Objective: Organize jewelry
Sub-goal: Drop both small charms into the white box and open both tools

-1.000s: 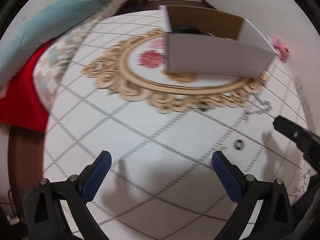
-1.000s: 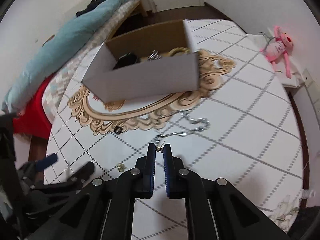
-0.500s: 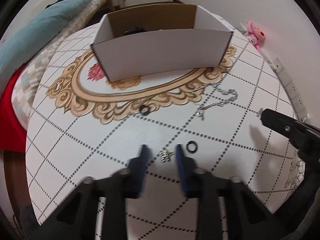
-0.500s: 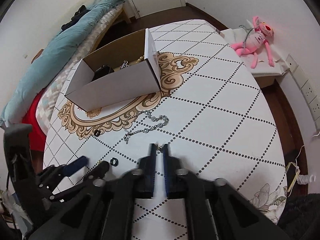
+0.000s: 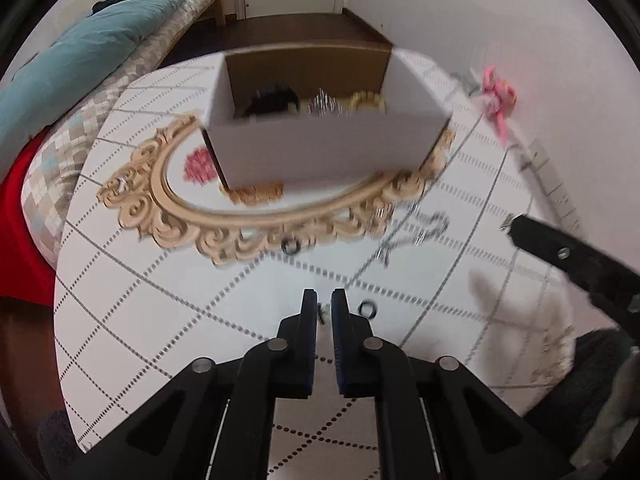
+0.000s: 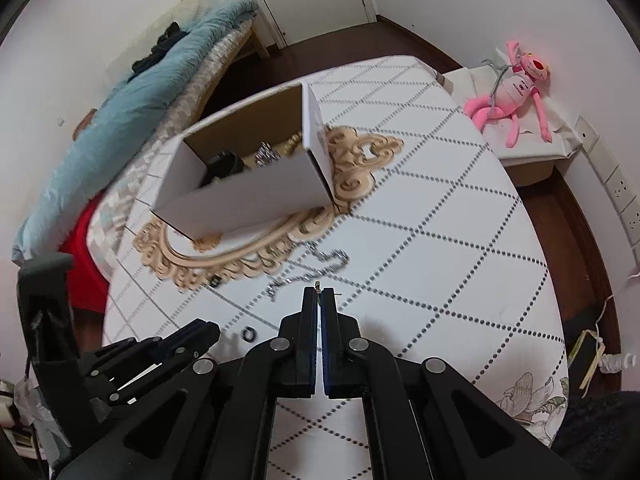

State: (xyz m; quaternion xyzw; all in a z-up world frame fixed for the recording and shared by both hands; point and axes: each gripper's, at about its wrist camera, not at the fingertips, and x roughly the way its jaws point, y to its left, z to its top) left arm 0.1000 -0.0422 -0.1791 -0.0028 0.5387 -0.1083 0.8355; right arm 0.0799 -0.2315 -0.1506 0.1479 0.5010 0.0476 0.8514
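A white cardboard box (image 5: 320, 148) (image 6: 248, 196) with several jewelry pieces inside stands on the round table. My left gripper (image 5: 324, 300) is shut on a small metal earring (image 5: 322, 313). My right gripper (image 6: 318, 293) is shut on another small earring (image 6: 318, 287) and is held above the table. A silver chain (image 5: 420, 232) (image 6: 316, 268) lies in front of the box. Two small black rings lie on the cloth, one (image 5: 368, 309) (image 6: 249, 334) next to my left gripper, one (image 5: 291, 245) (image 6: 215, 281) by the gold pattern.
The round table has a white chequered cloth with a gold ornament print (image 5: 168, 208). A bed with a teal blanket (image 6: 132, 100) is to the left. A pink plush toy (image 6: 512, 92) lies on a side stand to the right.
My left gripper went from wide open to shut around the small earring on the cloth. My right gripper stayed shut on its earring and rose away from the table.
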